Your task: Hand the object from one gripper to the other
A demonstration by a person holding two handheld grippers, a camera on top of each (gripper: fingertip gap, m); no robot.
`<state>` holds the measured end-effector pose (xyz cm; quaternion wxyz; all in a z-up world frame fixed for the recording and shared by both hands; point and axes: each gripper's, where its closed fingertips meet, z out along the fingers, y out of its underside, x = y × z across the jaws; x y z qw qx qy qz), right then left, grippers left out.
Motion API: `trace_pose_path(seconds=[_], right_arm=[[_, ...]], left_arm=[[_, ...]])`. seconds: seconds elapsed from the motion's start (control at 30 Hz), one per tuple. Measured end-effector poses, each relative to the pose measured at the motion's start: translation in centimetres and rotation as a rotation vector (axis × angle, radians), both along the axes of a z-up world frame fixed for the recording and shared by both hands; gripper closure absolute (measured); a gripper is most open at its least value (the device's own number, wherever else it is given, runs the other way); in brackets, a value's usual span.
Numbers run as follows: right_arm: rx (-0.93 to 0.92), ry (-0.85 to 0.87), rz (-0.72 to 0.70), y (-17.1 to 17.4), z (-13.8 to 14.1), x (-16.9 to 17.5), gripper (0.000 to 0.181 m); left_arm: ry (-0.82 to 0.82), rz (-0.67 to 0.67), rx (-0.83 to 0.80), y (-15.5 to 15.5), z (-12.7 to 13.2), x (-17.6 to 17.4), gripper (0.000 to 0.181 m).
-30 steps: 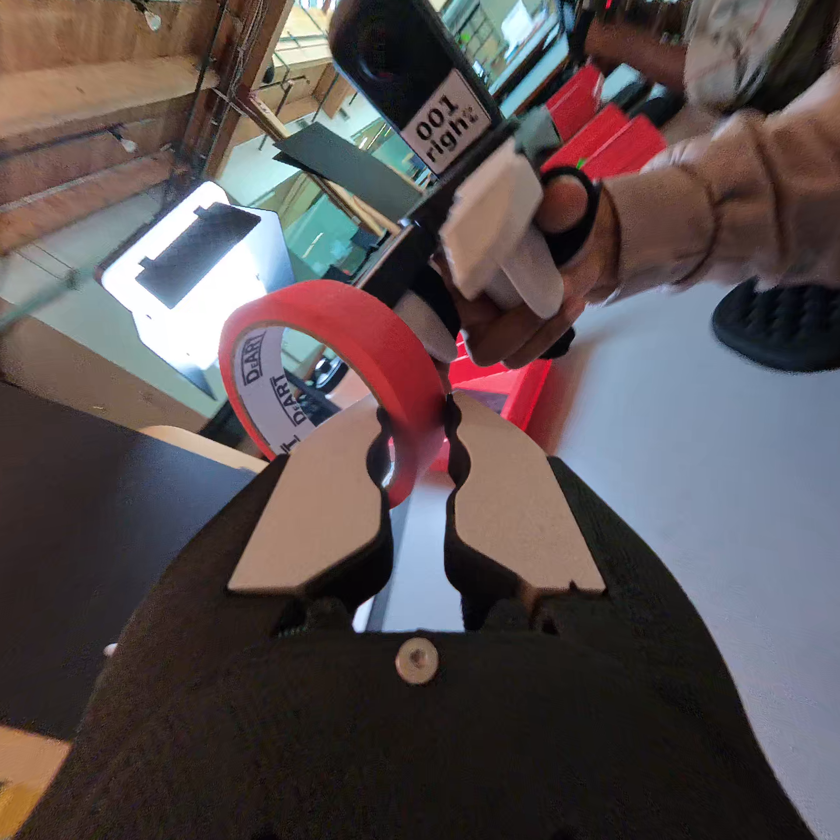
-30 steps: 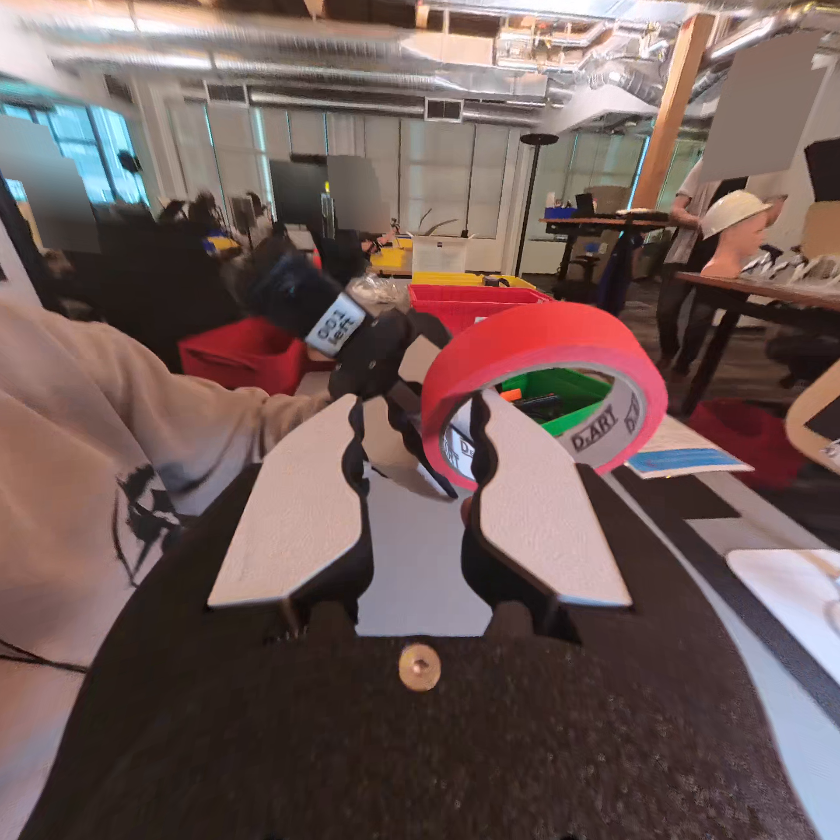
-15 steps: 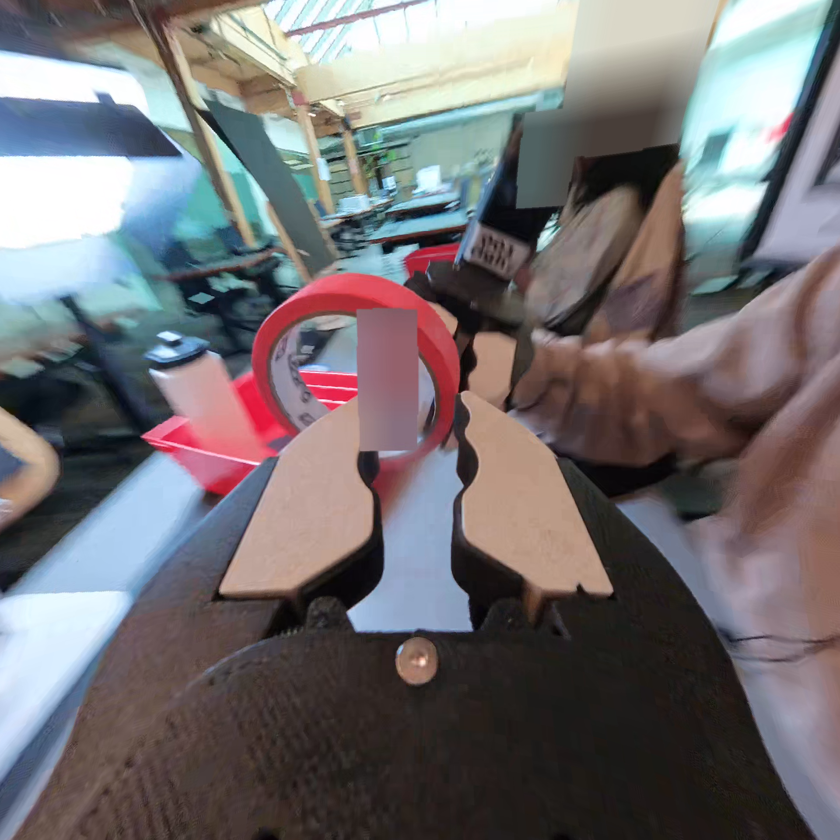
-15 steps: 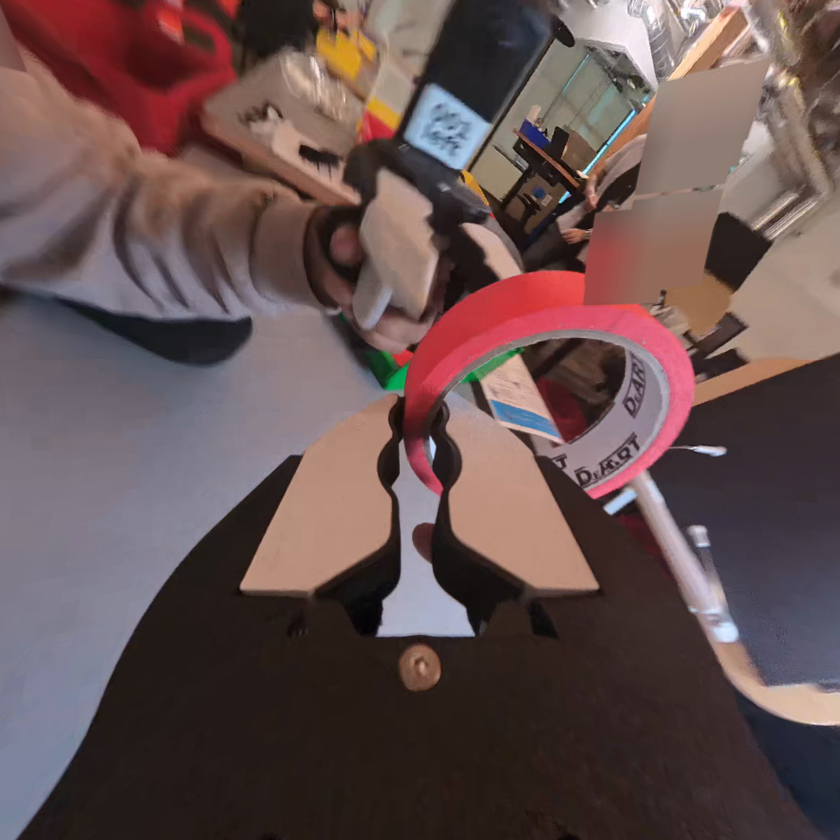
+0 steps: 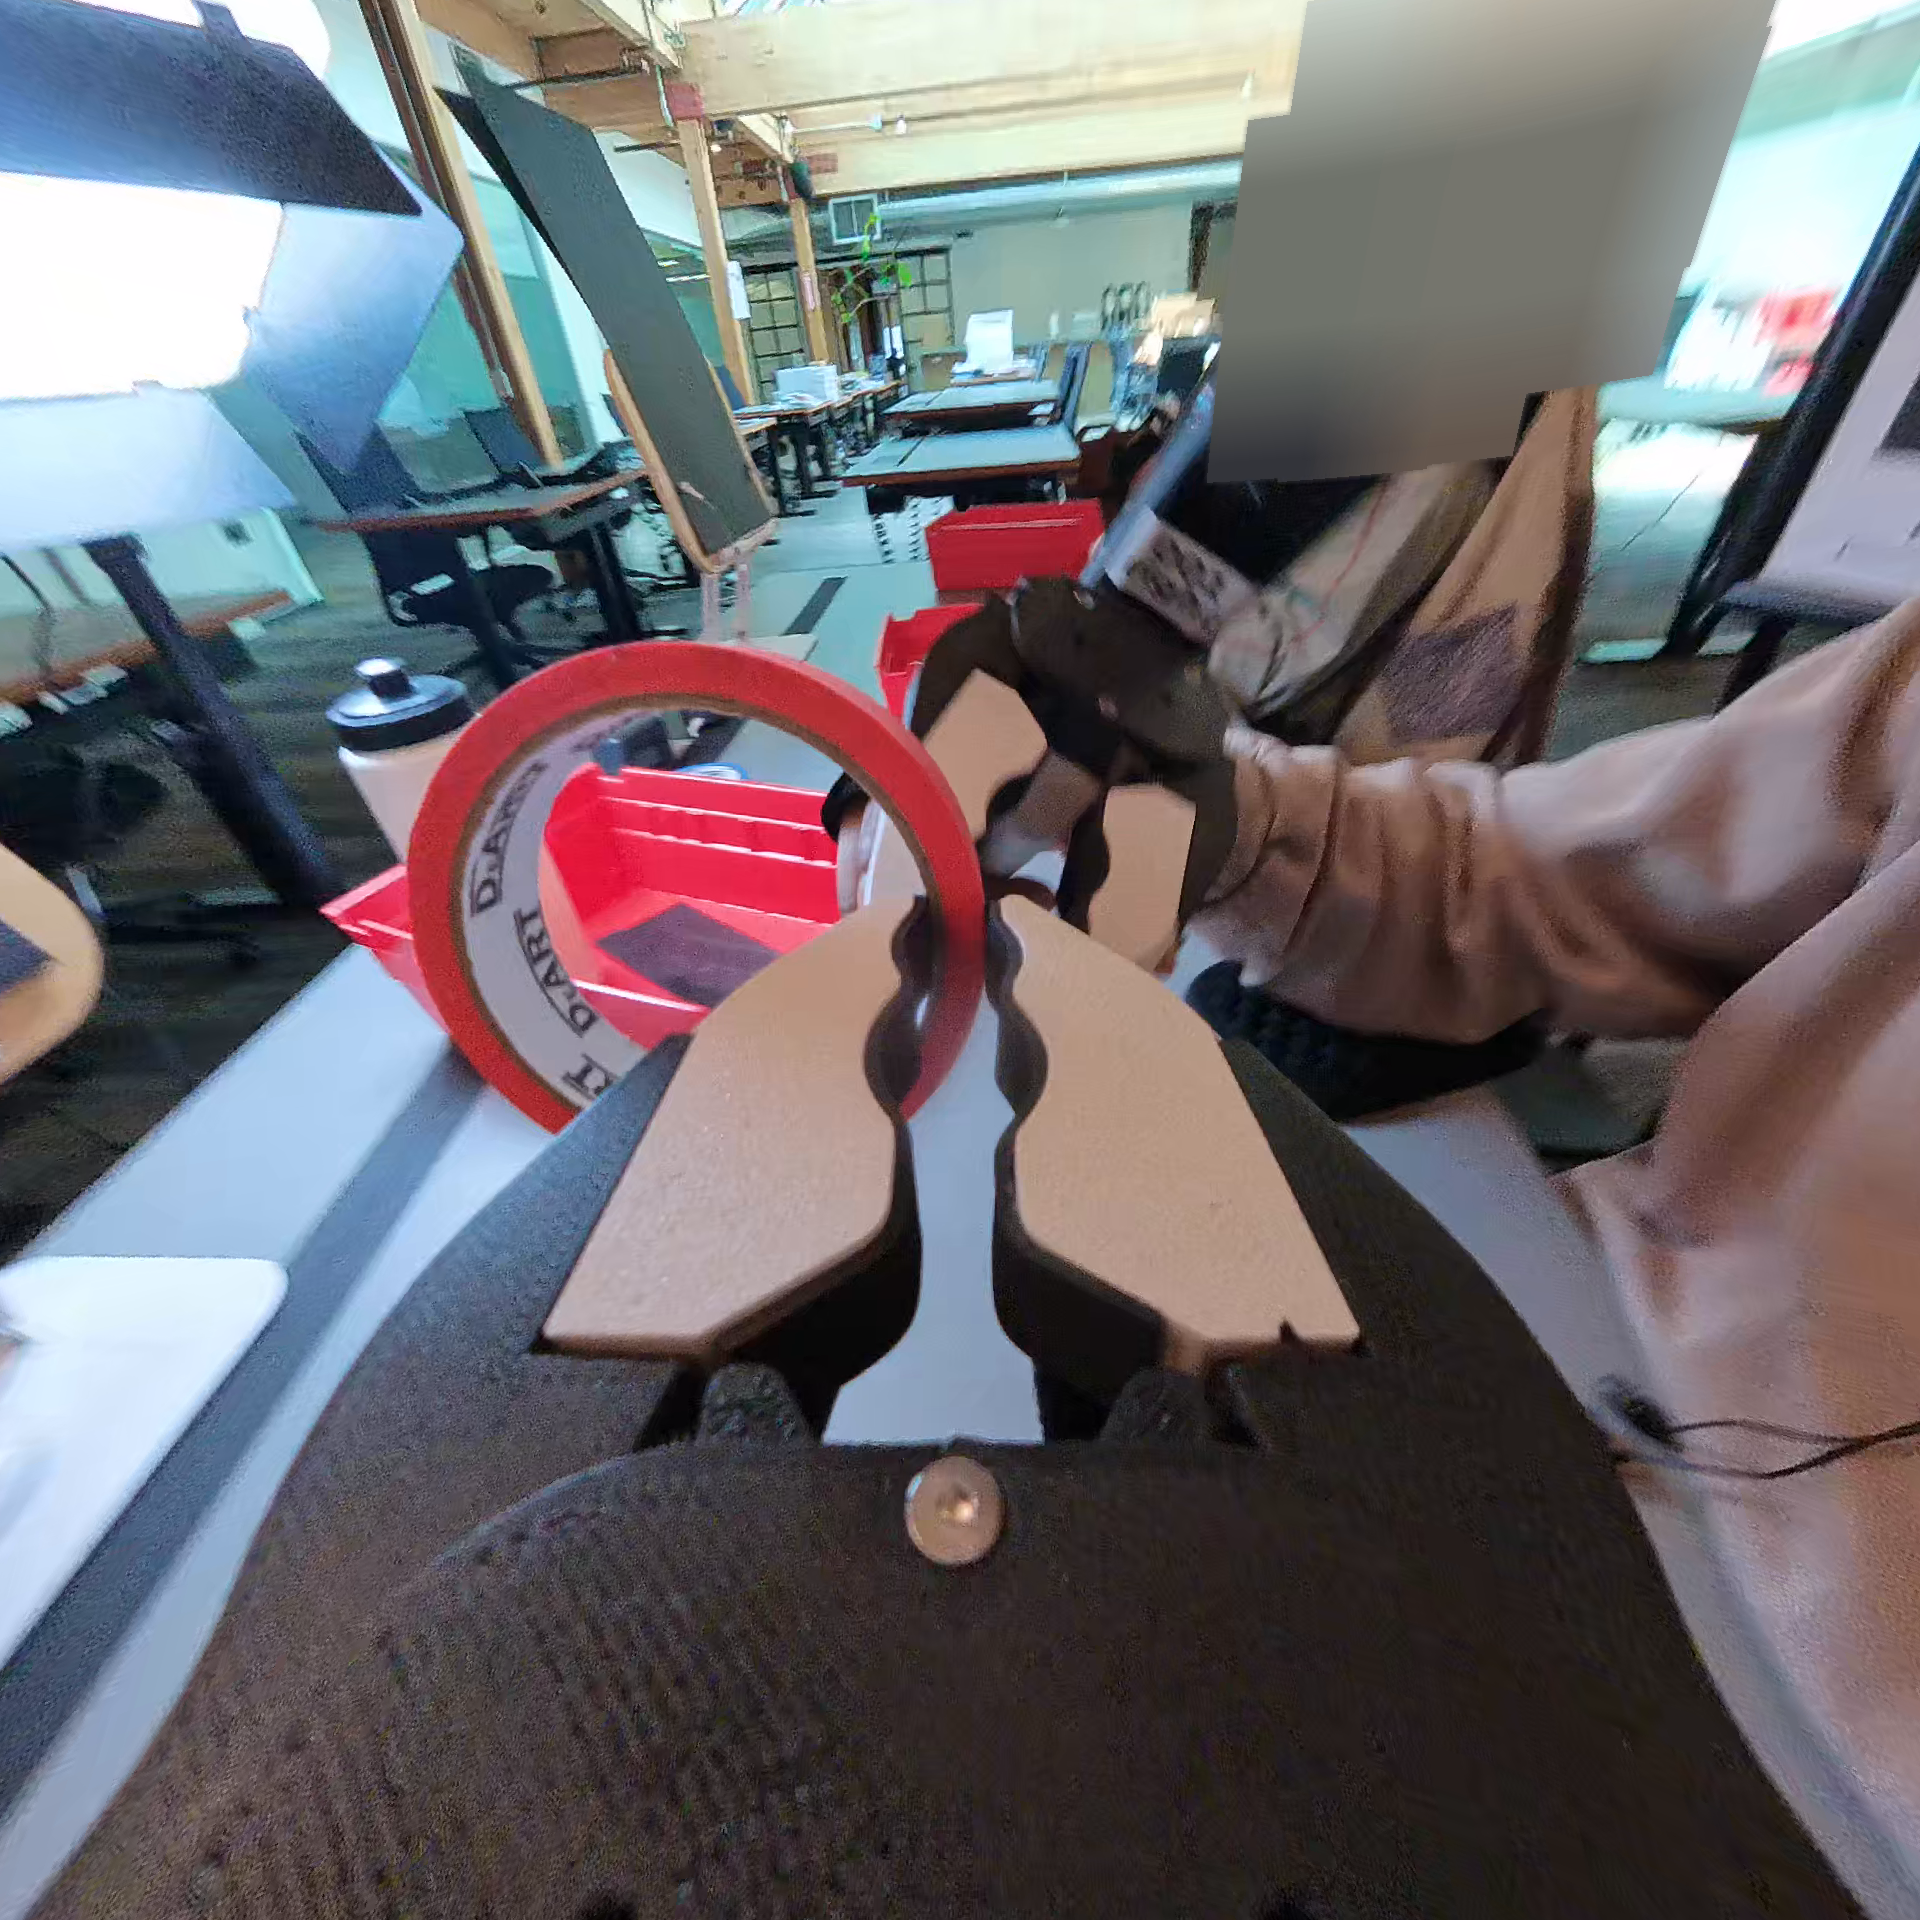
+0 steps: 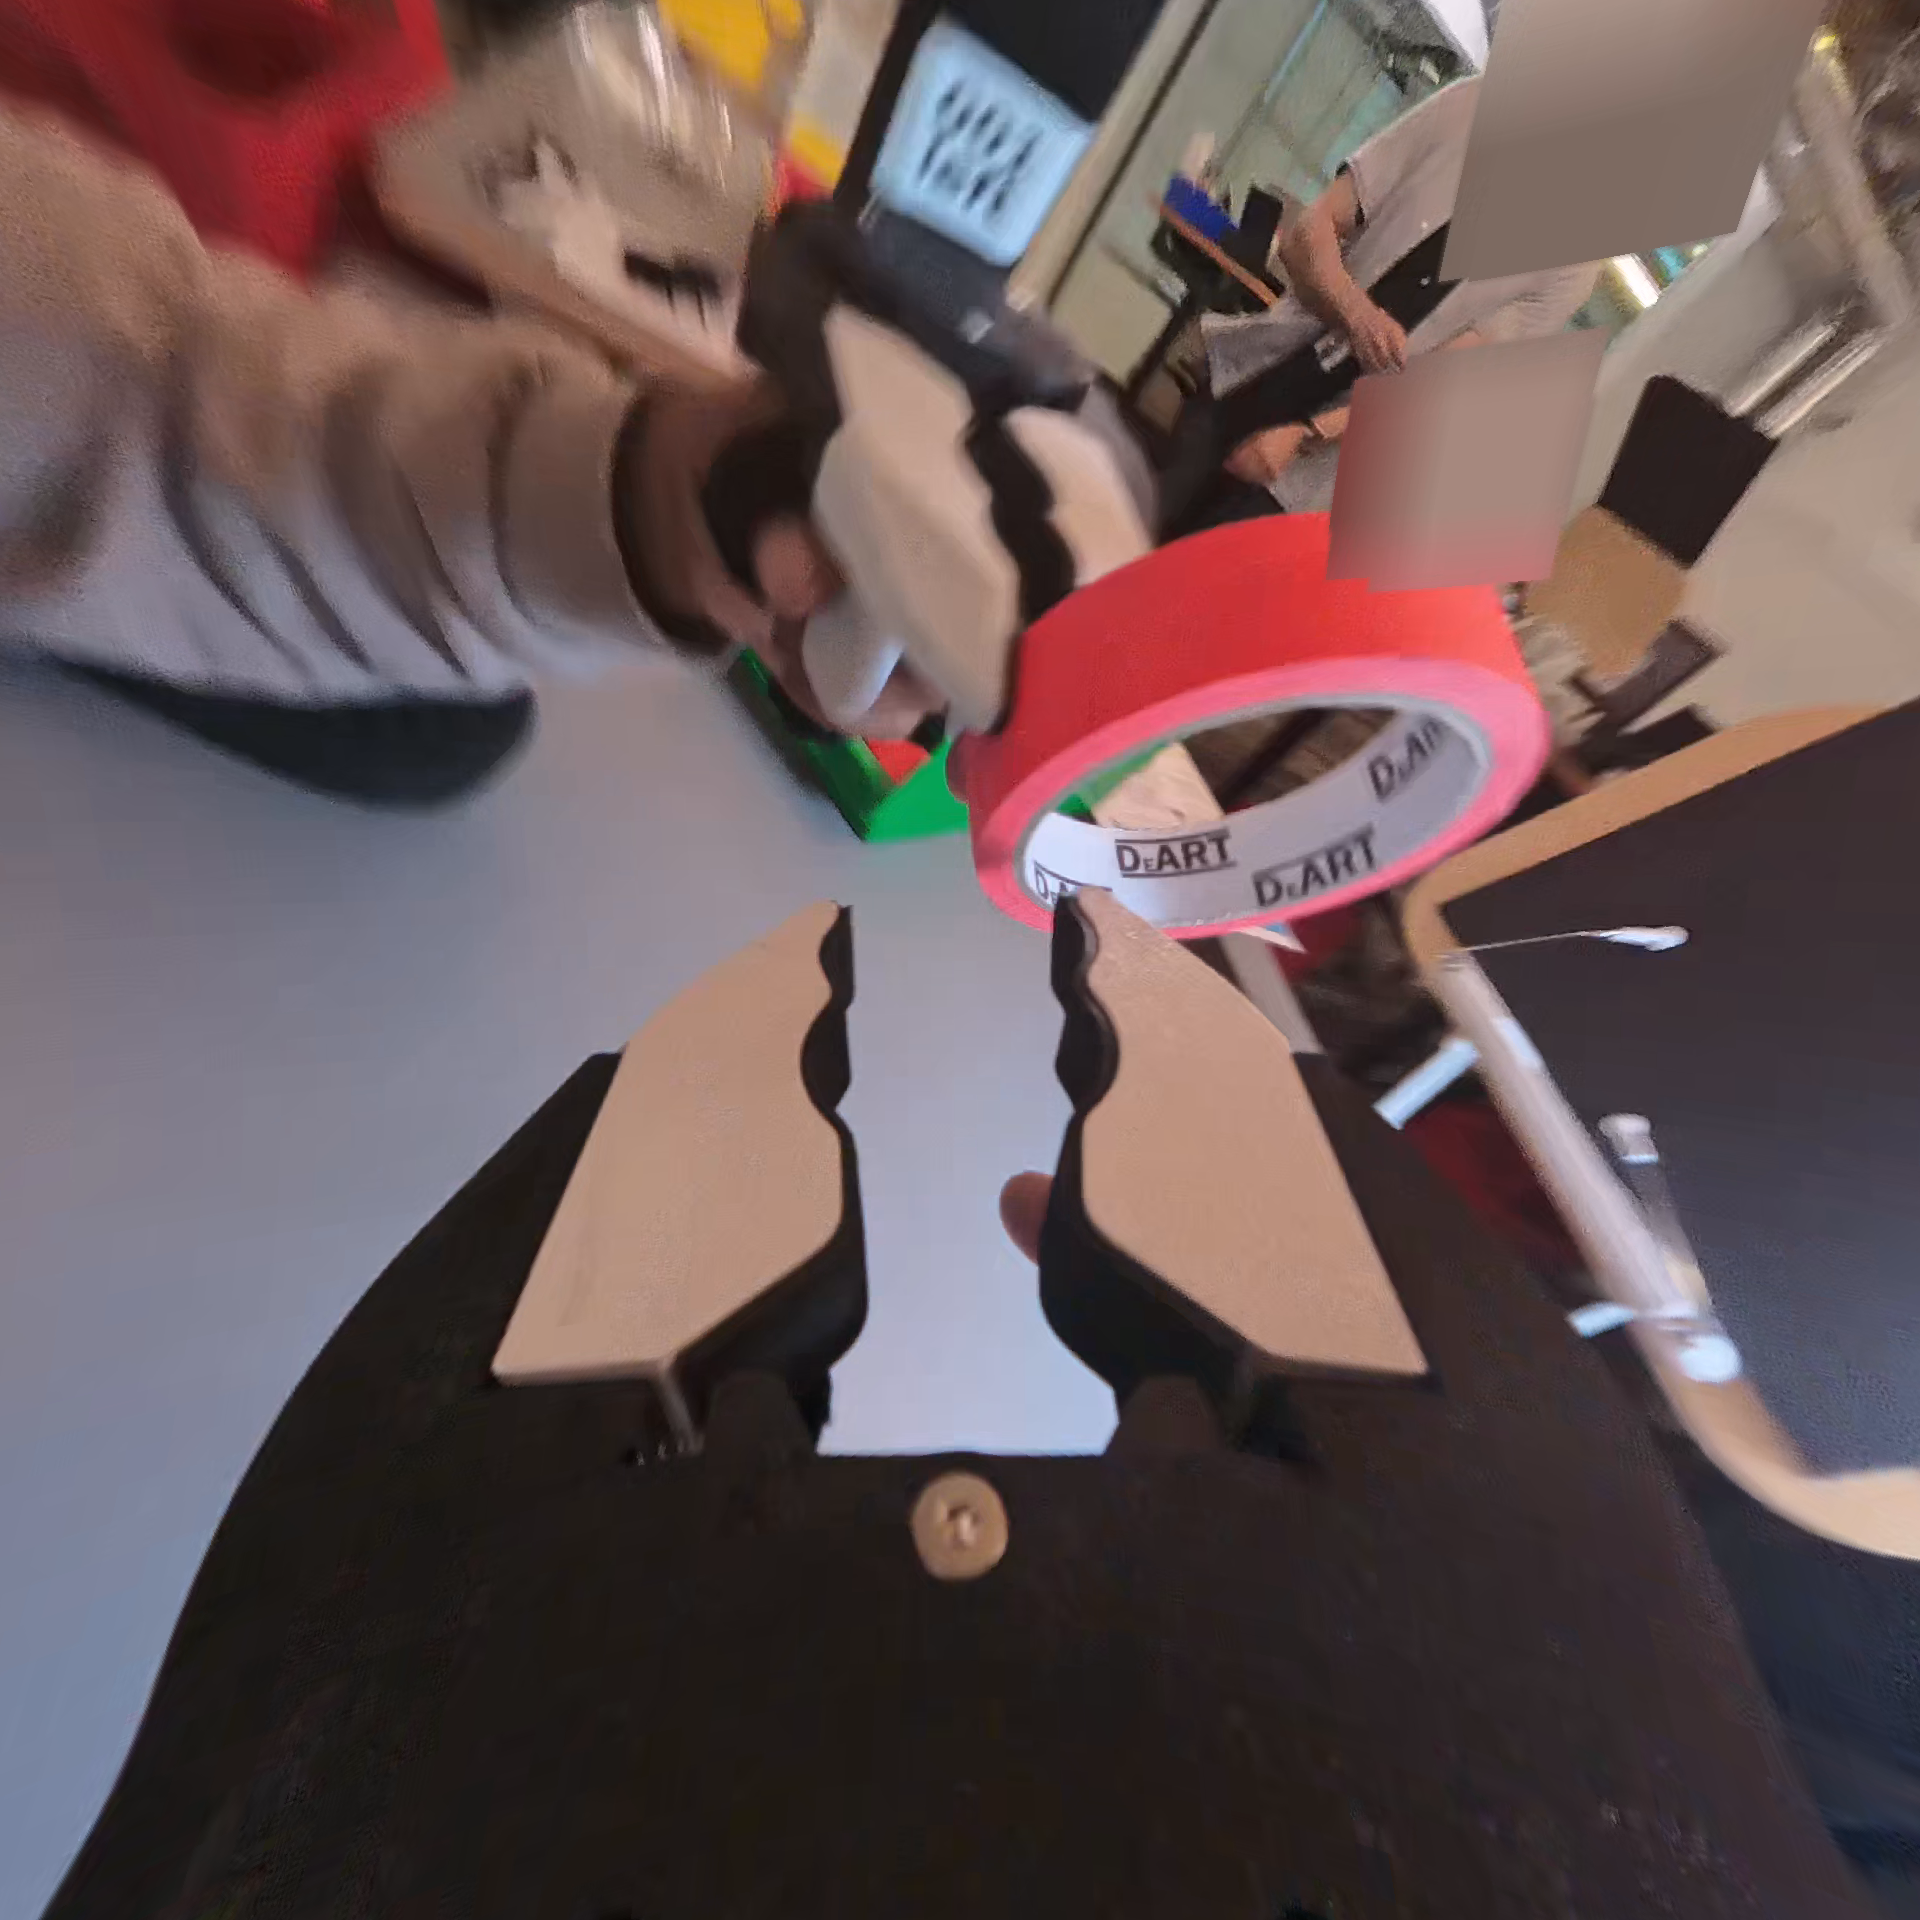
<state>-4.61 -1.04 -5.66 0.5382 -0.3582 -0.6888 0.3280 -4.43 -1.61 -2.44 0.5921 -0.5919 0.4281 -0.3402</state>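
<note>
A red tape roll with a white printed core is held above the grey table. My left gripper is shut on the roll's wall, one finger inside the ring and one outside. My right gripper is open and empty, its right fingertip just at the near edge of the roll. In the right wrist view the left gripper clamps the roll's far left side. In the left wrist view the right gripper is open just behind the roll, apart from it.
A red bin and a white bottle with a black cap stand behind the roll. A green bin and a black board with a wooden edge are at the right. A person's beige sleeves reach in. Less than 4 cm separates the two grippers' tips.
Half a second ago my right gripper was shut on the roll's wall; it has opened and drawn back off it. My left gripper has closed tighter on the roll and holds it alone.
</note>
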Motion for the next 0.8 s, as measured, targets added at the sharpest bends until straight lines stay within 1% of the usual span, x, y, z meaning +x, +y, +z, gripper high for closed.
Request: trace_pose_path(seconds=[0.03,0.1,0.17,0.2,0.27,0.33,0.4,0.43,0.5,0.57,0.63,0.7,0.77,0.8], right_arm=[[-0.116,0.034,0.029,0.1,0.9,0.5,0.141],[-0.337,0.088,0.086,0.4,2.6,1.2,0.139],[-0.543,0.129,0.172,0.1,3.9,1.5,0.138],[-0.615,0.145,0.199,0.0,4.3,1.5,0.139],[-0.69,0.124,0.193,0.2,4.0,1.0,0.151],[-0.681,0.134,0.18,0.2,3.9,0.7,0.162],[-0.585,0.106,0.165,0.0,3.3,0.6,0.165],[-0.504,0.105,0.143,-0.1,3.1,0.6,0.167],[-0.279,0.073,0.054,0.2,2.0,0.3,0.17],[-0.011,0.01,-0.059,1.0,0.5,0.0,0.171],[0.198,-0.039,-0.117,1.1,-0.6,-0.4,0.171],[0.36,-0.087,-0.168,1.2,-1.5,-0.9,0.171],[0.522,-0.13,-0.234,2.0,-2.2,-1.1,0.171],[0.598,-0.146,-0.259,2.4,-2.4,-1.1,0.171]], left_arm=[[0.03,0.023,0.048,0.1,-0.1,0.0,0.172],[0.105,0.088,0.144,0.6,-0.5,0.0,0.172],[0.173,0.105,0.241,0.6,-1.2,0.6,0.172],[0.194,0.114,0.269,0.6,-1.4,0.9,0.172],[0.241,0.119,0.304,0.7,-2.1,1.3,0.172],[0.265,0.129,0.343,0.9,-2.6,1.4,0.172],[0.276,0.111,0.295,1.1,-3.1,1.2,0.171],[0.251,0.099,0.254,1.1,-3.1,1.0,0.17],[0.087,0.045,0.152,0.8,-1.6,0.5,0.162],[-0.094,-0.038,-0.014,0.4,0.1,-0.3,0.155],[-0.192,-0.06,-0.143,0.8,0.7,-1.0,0.151],[-0.219,-0.067,-0.2,1.1,0.5,-1.1,0.147],[-0.205,-0.047,-0.23,1.5,-0.1,-1.1,0.145],[-0.195,-0.025,-0.231,1.8,-0.3,-1.2,0.149]])
